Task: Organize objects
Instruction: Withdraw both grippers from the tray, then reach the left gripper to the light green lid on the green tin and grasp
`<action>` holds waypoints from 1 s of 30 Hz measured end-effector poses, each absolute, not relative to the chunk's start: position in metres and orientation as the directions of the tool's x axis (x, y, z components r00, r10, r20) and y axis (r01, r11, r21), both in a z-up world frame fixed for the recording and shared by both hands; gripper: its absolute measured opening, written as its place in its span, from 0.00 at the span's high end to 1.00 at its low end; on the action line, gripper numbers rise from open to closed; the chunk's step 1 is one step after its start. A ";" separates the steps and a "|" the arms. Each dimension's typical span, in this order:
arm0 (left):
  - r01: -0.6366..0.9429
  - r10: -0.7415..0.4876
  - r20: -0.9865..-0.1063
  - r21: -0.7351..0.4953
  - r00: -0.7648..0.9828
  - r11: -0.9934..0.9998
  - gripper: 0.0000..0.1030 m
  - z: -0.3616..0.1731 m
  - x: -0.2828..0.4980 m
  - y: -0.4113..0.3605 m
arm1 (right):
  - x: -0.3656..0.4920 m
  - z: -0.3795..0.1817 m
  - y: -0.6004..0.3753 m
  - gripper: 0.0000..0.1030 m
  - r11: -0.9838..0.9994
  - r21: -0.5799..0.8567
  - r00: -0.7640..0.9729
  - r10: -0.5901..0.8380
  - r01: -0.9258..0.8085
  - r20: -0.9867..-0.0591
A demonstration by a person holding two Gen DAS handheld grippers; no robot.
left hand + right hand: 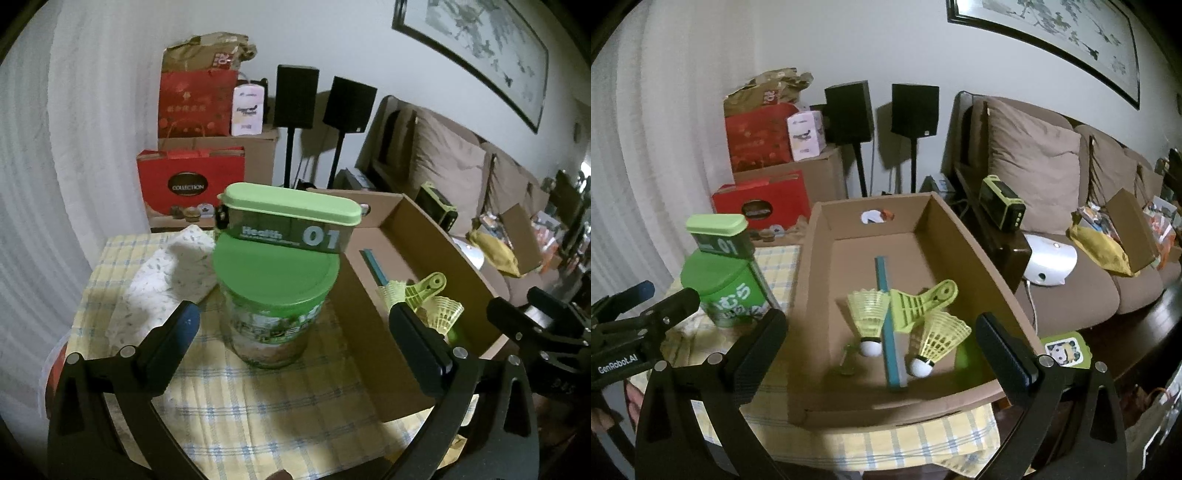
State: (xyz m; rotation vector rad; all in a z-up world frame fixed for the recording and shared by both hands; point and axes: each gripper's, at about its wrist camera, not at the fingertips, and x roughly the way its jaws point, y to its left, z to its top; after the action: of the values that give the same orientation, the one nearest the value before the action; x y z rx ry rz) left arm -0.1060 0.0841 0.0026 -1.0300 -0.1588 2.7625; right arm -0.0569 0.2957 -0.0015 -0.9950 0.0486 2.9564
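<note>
A round can with a green lid [275,295] stands on the checked tablecloth [258,402], and a flat tin marked "Health 01" [291,221] lies on its lid. My left gripper [297,336] is open, its fingers wide on either side of the can without touching it. In the right wrist view, my right gripper [882,354] hangs open over the near end of a cardboard box [964,236]. The box holds two yellow shuttlecocks [868,314] [936,339], a yellow-green clip [916,302] and a blue strip [890,332]. The stacked can [727,291] and the left gripper [661,295] show at the left.
A white patterned cloth [162,284] lies left of the can. Behind the table stand red gift bags [190,184], cartons and two black speakers [295,96] on stands. A brown sofa [1071,288] with cushions and clutter lies to the right, beyond the box.
</note>
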 end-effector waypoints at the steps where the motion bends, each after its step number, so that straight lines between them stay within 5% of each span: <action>1: -0.133 0.206 -0.638 -0.161 -0.742 -0.978 0.00 0.003 -0.105 0.082 | -0.057 -0.001 0.293 0.00 -0.999 0.022 -0.796 0.009 -0.027 -0.605; 30: 0.065 0.089 -0.688 -0.194 -0.720 -0.979 0.01 -0.028 -0.109 -0.065 | -0.074 -0.003 0.232 0.00 -0.991 0.060 -0.785 -0.132 0.121 -0.606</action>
State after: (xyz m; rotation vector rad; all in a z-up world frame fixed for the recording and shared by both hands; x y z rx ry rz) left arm -0.1091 -0.0653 -0.0276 -1.1700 -0.3216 2.8837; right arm -0.0737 0.2323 -0.0026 -1.0545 0.0295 3.1010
